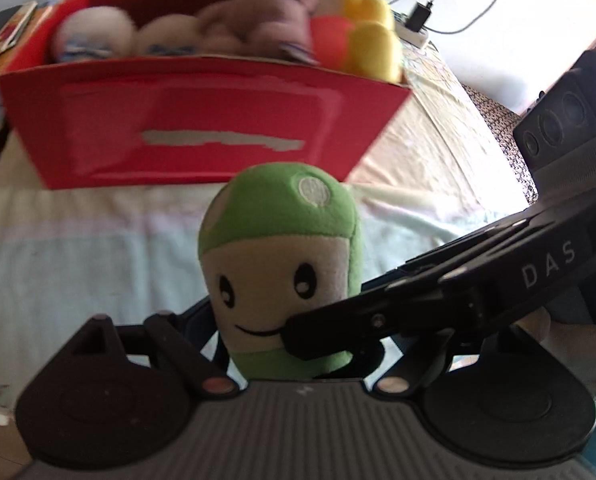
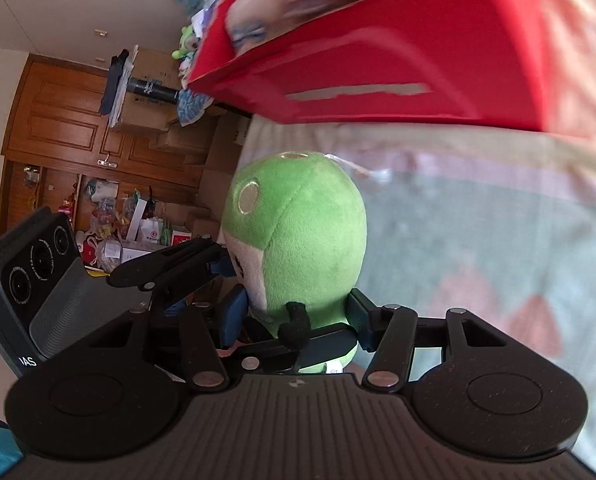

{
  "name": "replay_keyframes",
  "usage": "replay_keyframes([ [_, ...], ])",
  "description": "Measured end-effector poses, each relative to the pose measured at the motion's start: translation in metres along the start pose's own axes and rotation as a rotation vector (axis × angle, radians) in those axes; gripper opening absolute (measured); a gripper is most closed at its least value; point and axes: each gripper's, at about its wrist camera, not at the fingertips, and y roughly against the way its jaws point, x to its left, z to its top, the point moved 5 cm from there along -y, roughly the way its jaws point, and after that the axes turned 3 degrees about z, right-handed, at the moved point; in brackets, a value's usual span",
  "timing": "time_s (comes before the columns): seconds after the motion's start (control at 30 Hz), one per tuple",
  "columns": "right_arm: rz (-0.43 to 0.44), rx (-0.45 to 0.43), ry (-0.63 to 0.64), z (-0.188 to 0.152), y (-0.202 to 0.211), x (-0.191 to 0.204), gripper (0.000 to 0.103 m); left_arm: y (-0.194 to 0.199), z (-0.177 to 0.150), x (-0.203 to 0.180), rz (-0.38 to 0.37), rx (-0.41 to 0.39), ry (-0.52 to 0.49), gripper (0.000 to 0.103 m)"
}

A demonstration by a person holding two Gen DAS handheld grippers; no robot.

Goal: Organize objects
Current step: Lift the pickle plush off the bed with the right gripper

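Both grippers are closing on one green-and-cream plush toy with a smiling face (image 1: 281, 268), standing just in front of the red open-topped cardboard box (image 1: 201, 120). The left gripper (image 1: 289, 344) is pinching its base. The right gripper (image 2: 298, 320) is clamping its lower body narrowly. The box is brimming with brown, white and yellow plush toys (image 1: 257, 20), resting on a pale bedsheet (image 1: 77, 248).

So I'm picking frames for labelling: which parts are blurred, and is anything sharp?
Left wrist view: green plush toy sharp, red box and its toys smeared. Right wrist view: toy sharp, box streaked, bedsheet soft; fisheye bends both.
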Motion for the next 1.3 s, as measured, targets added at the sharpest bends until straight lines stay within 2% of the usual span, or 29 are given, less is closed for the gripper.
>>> replay_keyframes([
  [0.2, 0.006, -0.018, 0.032, 0.007, -0.031, 0.03, 0.057, 0.029, -0.006, 0.047, 0.004, -0.029, -0.023, 0.083],
  [0.53, -0.003, -0.127, 0.115, 0.025, -0.05, 0.076, 0.057, 0.069, 0.008, 0.085, -0.005, -0.136, -0.083, 0.083],
  [0.9, -0.007, -0.267, 0.207, 0.059, -0.032, 0.114, 0.057, 0.103, 0.051, 0.082, -0.024, -0.279, -0.126, 0.083],
  [1.3, -0.031, -0.455, 0.25, 0.11, 0.009, 0.113, 0.056, 0.097, 0.127, 0.065, -0.046, -0.362, -0.154, 0.083],
])
